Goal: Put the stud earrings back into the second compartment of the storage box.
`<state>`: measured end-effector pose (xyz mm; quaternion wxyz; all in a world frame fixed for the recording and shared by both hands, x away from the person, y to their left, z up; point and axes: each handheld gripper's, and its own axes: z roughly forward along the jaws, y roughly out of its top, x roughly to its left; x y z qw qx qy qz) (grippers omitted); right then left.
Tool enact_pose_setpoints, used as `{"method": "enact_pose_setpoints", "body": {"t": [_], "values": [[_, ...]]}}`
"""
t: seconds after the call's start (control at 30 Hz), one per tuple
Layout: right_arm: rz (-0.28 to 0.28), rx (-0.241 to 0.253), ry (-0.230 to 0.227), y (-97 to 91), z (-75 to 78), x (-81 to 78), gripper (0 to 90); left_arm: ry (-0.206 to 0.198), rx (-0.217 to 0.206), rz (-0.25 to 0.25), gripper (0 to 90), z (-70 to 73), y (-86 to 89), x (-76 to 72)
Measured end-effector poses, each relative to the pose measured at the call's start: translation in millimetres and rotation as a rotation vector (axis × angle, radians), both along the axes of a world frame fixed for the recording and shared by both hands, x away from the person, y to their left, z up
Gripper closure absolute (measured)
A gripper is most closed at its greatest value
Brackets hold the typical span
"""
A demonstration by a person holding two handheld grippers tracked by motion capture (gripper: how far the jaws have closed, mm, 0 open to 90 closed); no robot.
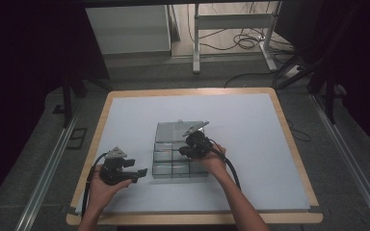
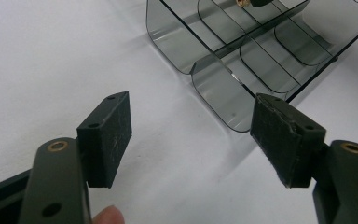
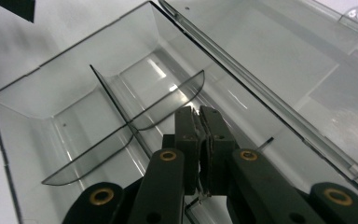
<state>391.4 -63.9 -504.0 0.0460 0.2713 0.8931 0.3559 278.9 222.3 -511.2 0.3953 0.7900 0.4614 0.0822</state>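
Smoked clear plastic is what the work turns on: a compartment box [image 1: 173,161] with thin dividers and its lid [image 1: 176,131] folded open on the far side, sitting near the middle of the white table [image 1: 250,144].

Starting at the left of the high view, the left gripper [image 1: 137,172] rests low over the table surface just beside the box's left wall, its jaws spread wide with nothing between them. In the left gripper view the pads [image 2: 109,135] frame bare table, and the box [image 2: 242,60] lies ahead and to the right, its near corner close to the right-hand pad but apart from it.

Moving right, the right gripper [image 1: 185,150] is already down over the box, reaching in from the person's right side. In the right gripper view its jaws [image 3: 200,135] are pressed together inside a compartment, close to where a curved divider [image 3: 121,140] crosses a straight one; whether a thin plastic piece is pinched between the pads cannot be told.

So the right hand is the nearer one, being inside the box. The box's long axis runs away from the person, toward the lid hinge, and the left gripper would have to move rightward to brace it.
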Motion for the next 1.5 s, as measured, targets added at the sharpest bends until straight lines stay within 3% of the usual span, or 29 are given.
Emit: {"method": "enact_pose_setpoints", "body": {"t": [0.23,0.33,0.73,0.87,1.0,1.5], "values": [[-0.001,-0.012,0.006,0.9,-2.8,0.9,83.9,-0.001,-0.001,0.0,29.9,0.2,0.5,0.0],[0.001,-0.012,-0.023,1.9,-1.0,-1.0,67.9,-0.005,-0.002,0.003,29.9,0.7,1.1,-0.4],[-0.056,0.116,-0.076,-14.9,20.5,-5.7,44.2,-0.031,-0.009,0.027,30.6,2.8,2.5,-1.6],[-0.077,0.151,-0.074,-22.4,27.2,-3.4,40.4,-0.049,-0.022,0.035,31.0,5.4,3.8,-3.3],[-0.11,0.176,-0.106,-29.6,35.1,-2.1,36.2,-0.054,-0.025,0.031,30.9,7.6,4.3,-5.1],[-0.179,0.189,-0.103,-50.0,43.2,9.0,32.8,-0.048,-0.024,0.019,30.7,7.8,1.8,-0.8]]}}
